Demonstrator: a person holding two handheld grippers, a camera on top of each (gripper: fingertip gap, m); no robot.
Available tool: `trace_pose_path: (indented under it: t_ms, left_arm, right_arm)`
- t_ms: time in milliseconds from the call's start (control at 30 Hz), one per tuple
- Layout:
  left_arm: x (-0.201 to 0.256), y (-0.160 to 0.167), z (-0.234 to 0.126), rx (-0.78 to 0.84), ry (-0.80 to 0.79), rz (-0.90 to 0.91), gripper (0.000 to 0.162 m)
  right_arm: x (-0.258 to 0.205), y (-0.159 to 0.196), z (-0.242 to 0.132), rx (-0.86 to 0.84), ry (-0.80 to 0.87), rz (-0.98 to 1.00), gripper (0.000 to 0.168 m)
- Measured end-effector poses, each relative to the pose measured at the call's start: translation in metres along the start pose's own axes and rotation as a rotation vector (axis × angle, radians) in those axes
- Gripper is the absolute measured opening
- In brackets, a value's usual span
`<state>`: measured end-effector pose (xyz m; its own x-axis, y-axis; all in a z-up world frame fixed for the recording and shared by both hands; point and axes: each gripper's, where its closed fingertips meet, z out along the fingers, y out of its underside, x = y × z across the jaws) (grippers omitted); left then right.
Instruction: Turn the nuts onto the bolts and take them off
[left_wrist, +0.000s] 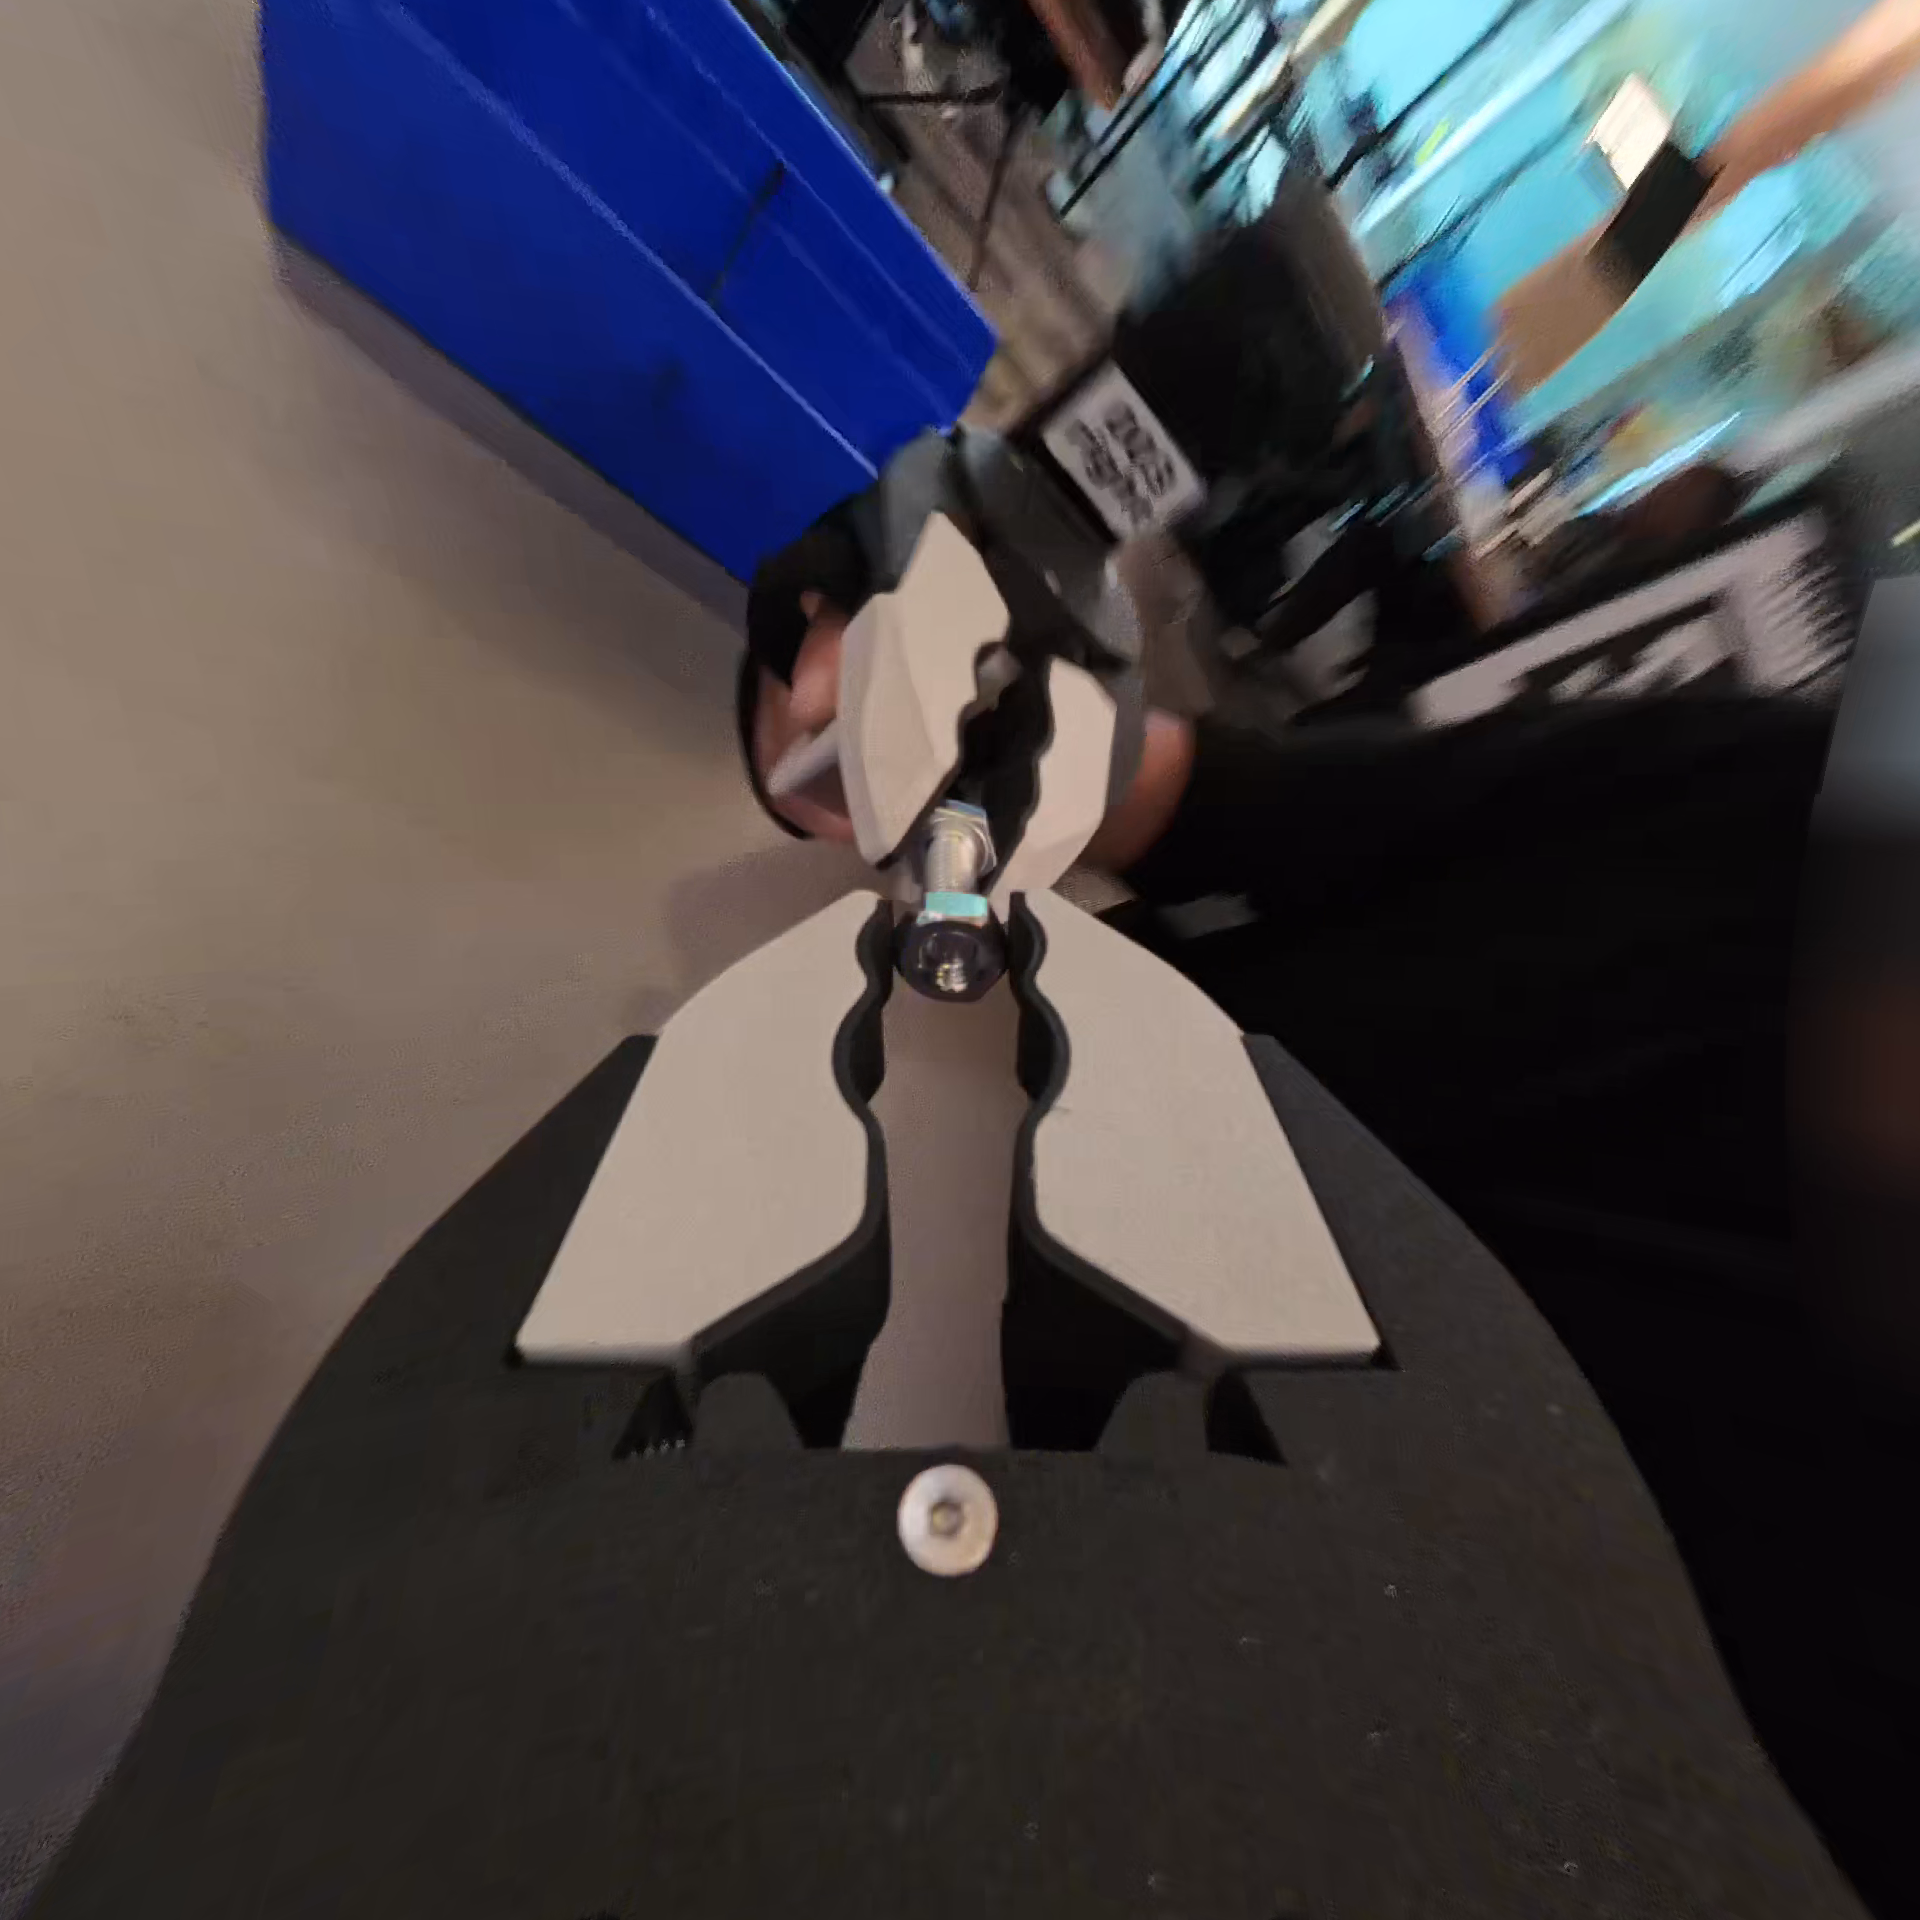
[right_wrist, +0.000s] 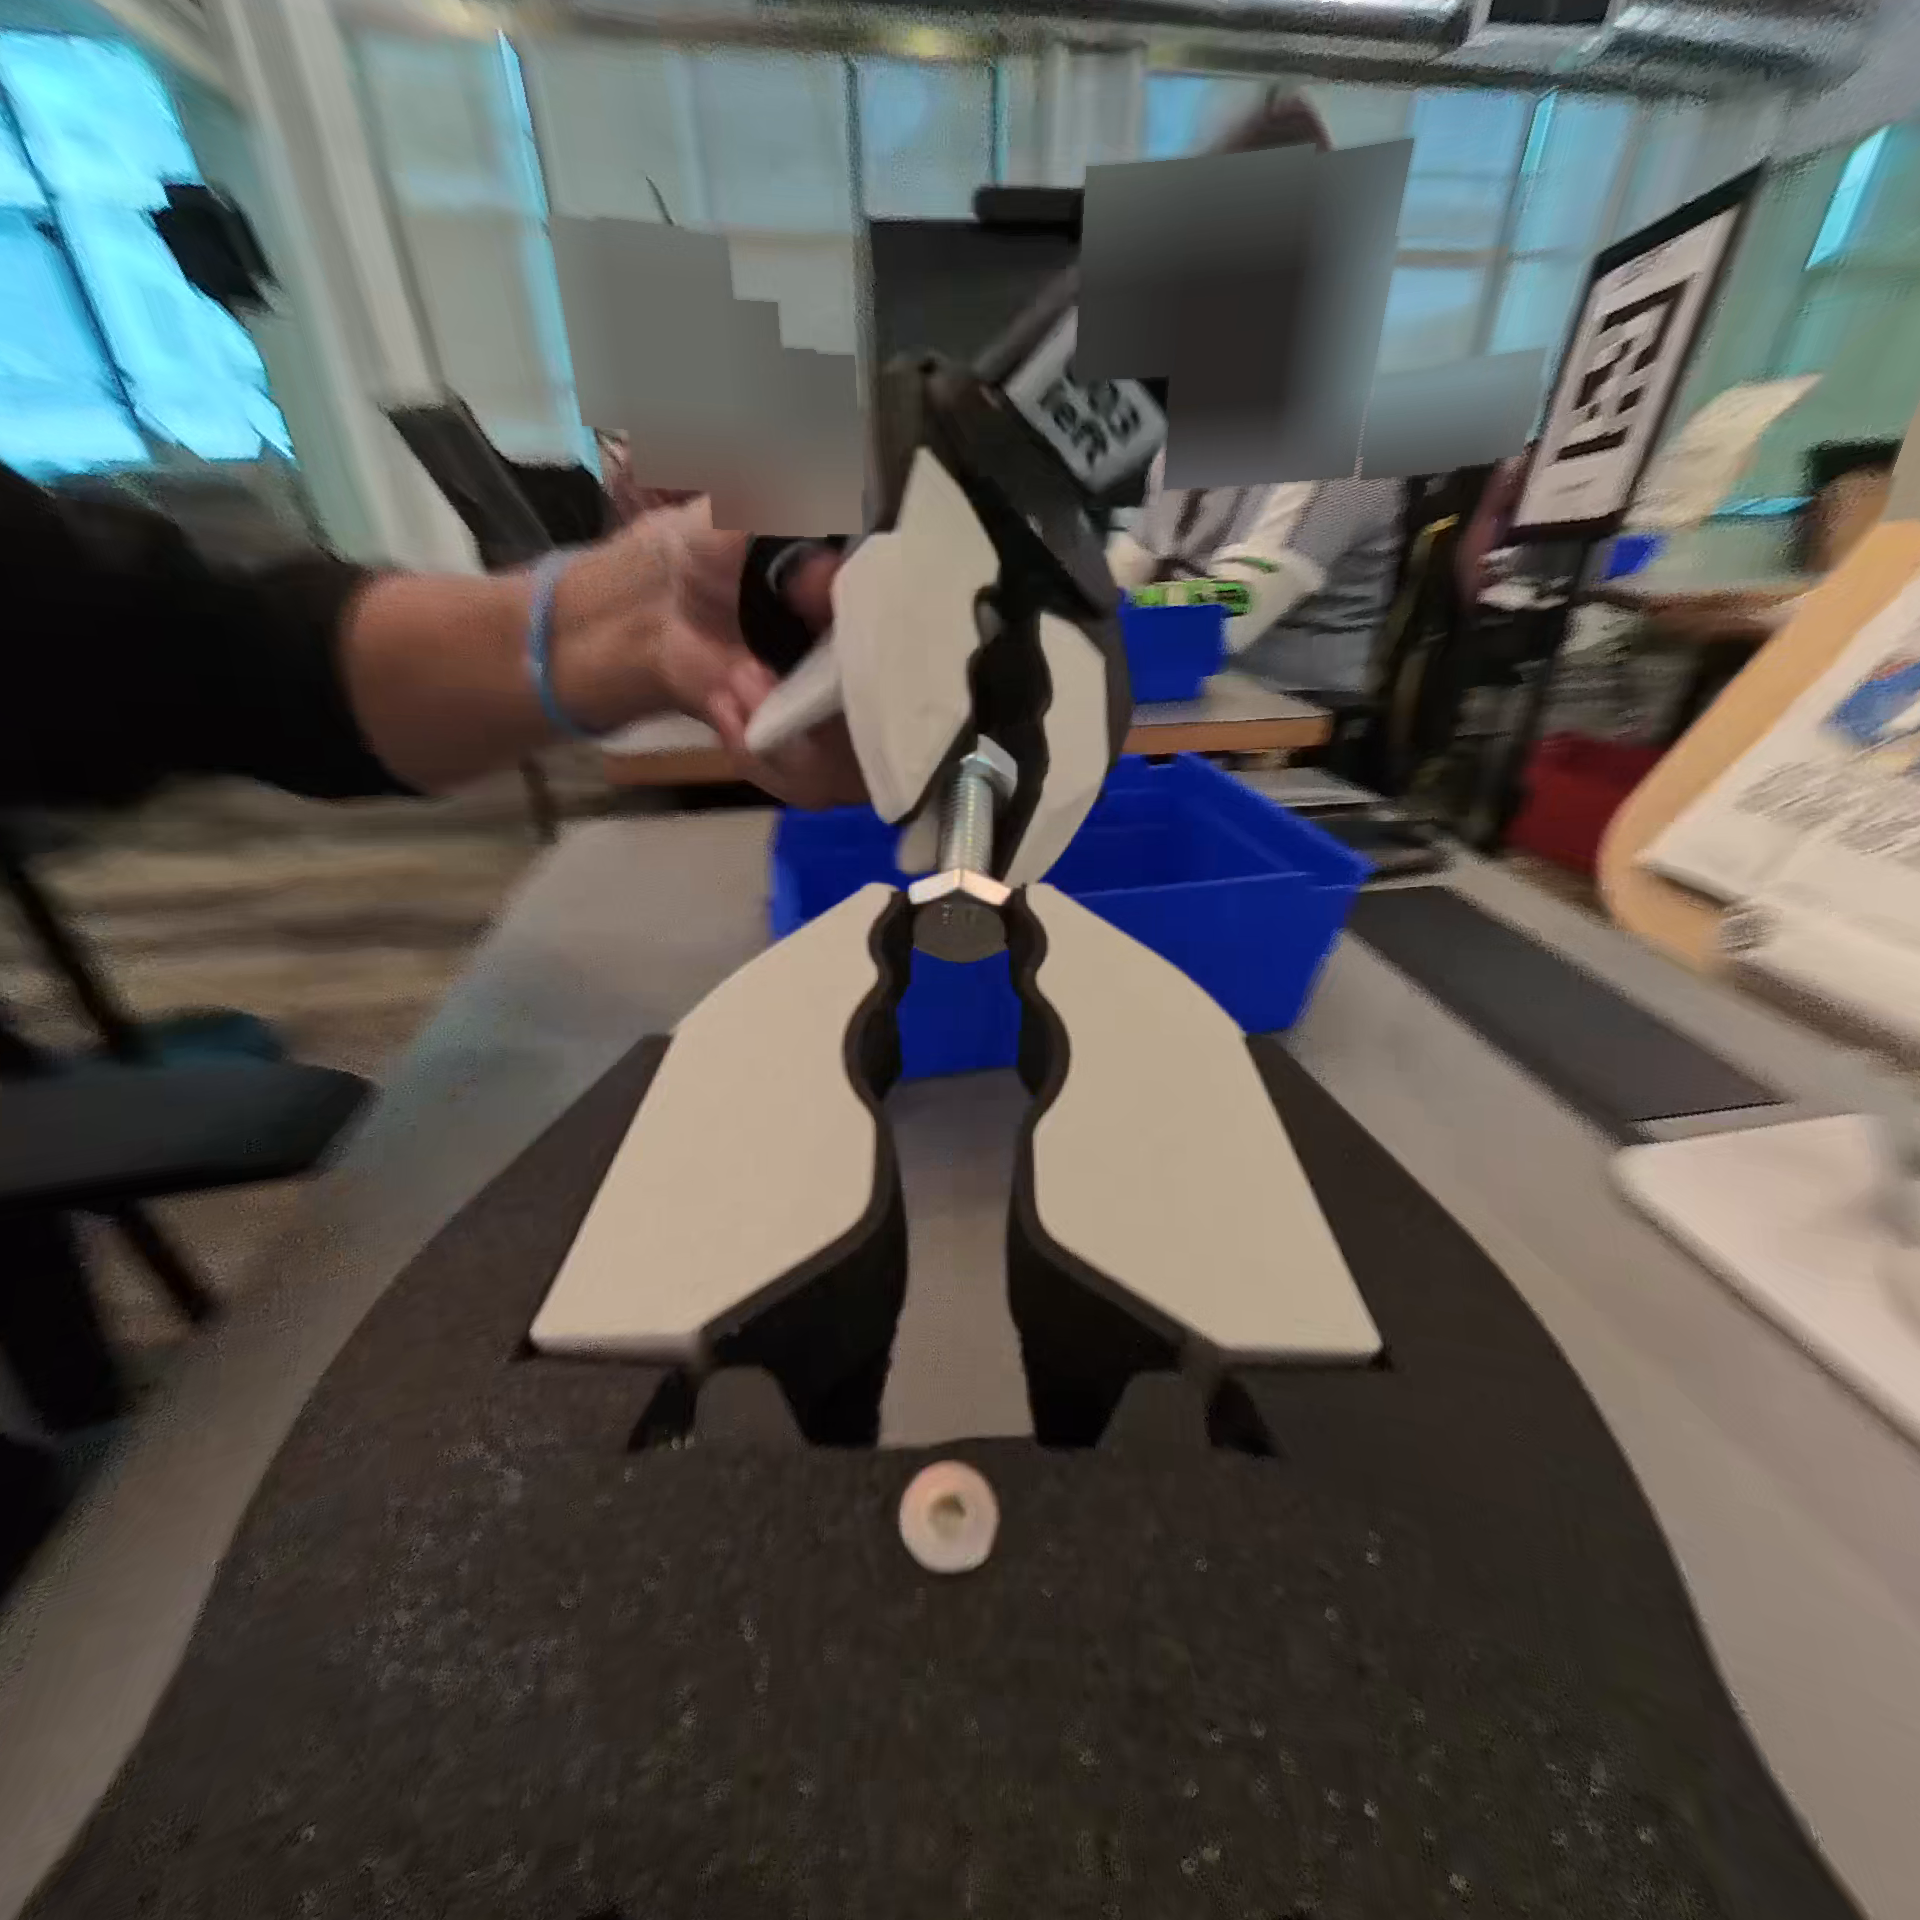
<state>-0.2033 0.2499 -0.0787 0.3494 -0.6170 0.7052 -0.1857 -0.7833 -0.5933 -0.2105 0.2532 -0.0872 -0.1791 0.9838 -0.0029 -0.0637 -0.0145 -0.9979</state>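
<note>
Left hand-held gripper (left_wrist: 945, 935) was seen nearest in its own view, its pale fingers clamped on a nut (left_wrist: 948, 951), with the threaded tip of the bolt (left_wrist: 940, 864) visible through the nut's centre. Just past it, the right hand-held gripper (left_wrist: 961, 871) was met tip to tip and tilted, and the other end of the bolt was held in its fingers. Below and to the left lay the pale table (left_wrist: 208, 831), and a blue bin (left_wrist: 582, 260) was set on it farther back. The room beyond was blurred.

In the right wrist view, the right hand-held gripper (right_wrist: 958, 914) was pinched on the bolt's hexagonal head, seen face-on. The bolt (right_wrist: 966, 821) was held in the air above the table (right_wrist: 582, 935), its shank running away towards the left hand-held gripper (right_wrist: 968, 847), where the nut (right_wrist: 992, 764) was gripped near the far end of the thread. That gripper was held by a person's hand (right_wrist: 665, 644), with a blue wristband (right_wrist: 540, 644) worn at the wrist below a dark sleeve. Behind the bolt the blue bin (right_wrist: 1195, 883) was seen on the table, with a black mat (right_wrist: 1538, 997) lying to its right. A second blue bin (right_wrist: 1174, 644) was placed on another table farther off.
</note>
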Motion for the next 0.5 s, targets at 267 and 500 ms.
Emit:
trace_pose_path:
  t_ms: [267, 500]
  left_arm:
    - [0.005, -0.002, -0.006, 0.063, 0.280, -0.236, 0.048]
    - [-0.026, -0.001, -0.018, 0.029, -0.299, 0.437, 0.048]
  right_arm:
    - [0.003, -0.005, -0.004, 0.024, 0.008, 0.037, 0.017]
    - [0.004, -0.007, -0.004, 0.109, -0.182, 0.412, 0.018]
